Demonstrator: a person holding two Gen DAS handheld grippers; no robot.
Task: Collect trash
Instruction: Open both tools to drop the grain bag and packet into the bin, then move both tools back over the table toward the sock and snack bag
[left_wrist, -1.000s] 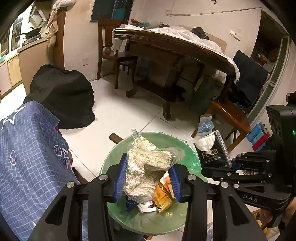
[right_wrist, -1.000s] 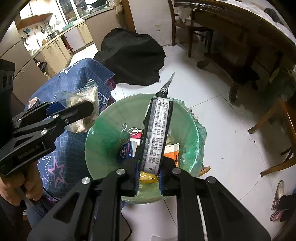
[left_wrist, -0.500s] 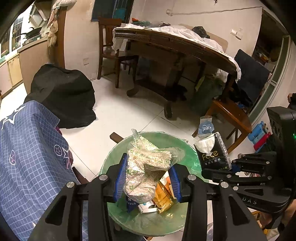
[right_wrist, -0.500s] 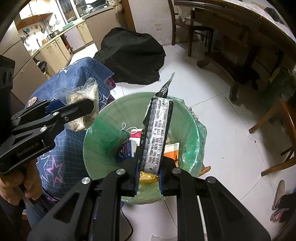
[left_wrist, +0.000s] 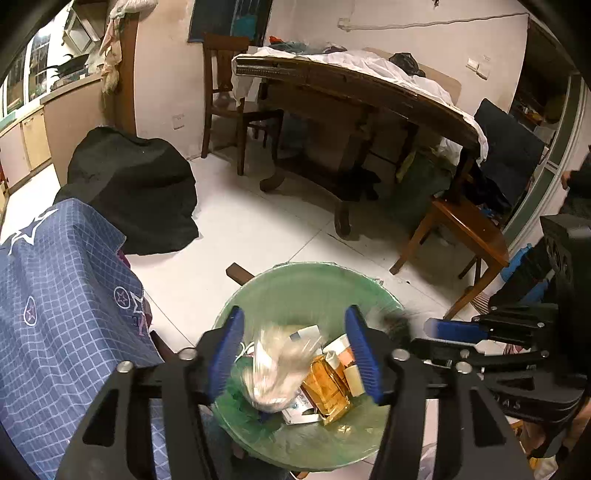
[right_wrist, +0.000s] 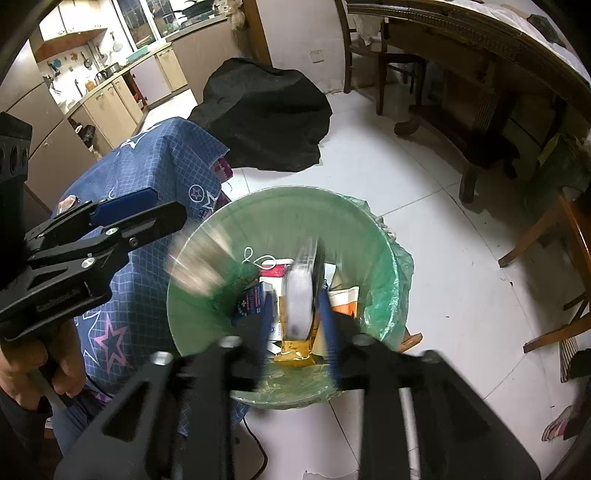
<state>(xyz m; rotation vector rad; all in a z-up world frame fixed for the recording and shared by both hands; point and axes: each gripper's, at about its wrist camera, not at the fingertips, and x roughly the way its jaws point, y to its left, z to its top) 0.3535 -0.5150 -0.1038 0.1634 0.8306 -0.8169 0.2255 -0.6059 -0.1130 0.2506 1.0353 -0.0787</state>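
I have both grippers over the green-lined trash bin, pointing down into it.

Left gripper: jaws opening, fingers now about half spread. The clear plastic bag of pale bits sits between them but is motion-blurred and touches neither blue pad; it is below the fingertips, over the rubbish in the bin. Nothing gripped. In the right wrist view the same bag shows as a pale smear just beyond the left gripper, inside the near-left bin wall.

Right gripper: jaws opening, gap still narrow. The tissue pack, black w/ white side, stands on end between the fingers, blurred. A thin gap shows on each side, so I read the pads as off it. It is low in the bin, just ahead of the fingertips, above a yellow wrapper and cardboard scraps.

In the left wrist view the right gripper comes in from the right at bin-rim height; the pack there is only a dark blur beside its tip.

A hand holds the left gripper's handle. A blue star-pattern cloth lies left of the left fingers, touching the bin's side.
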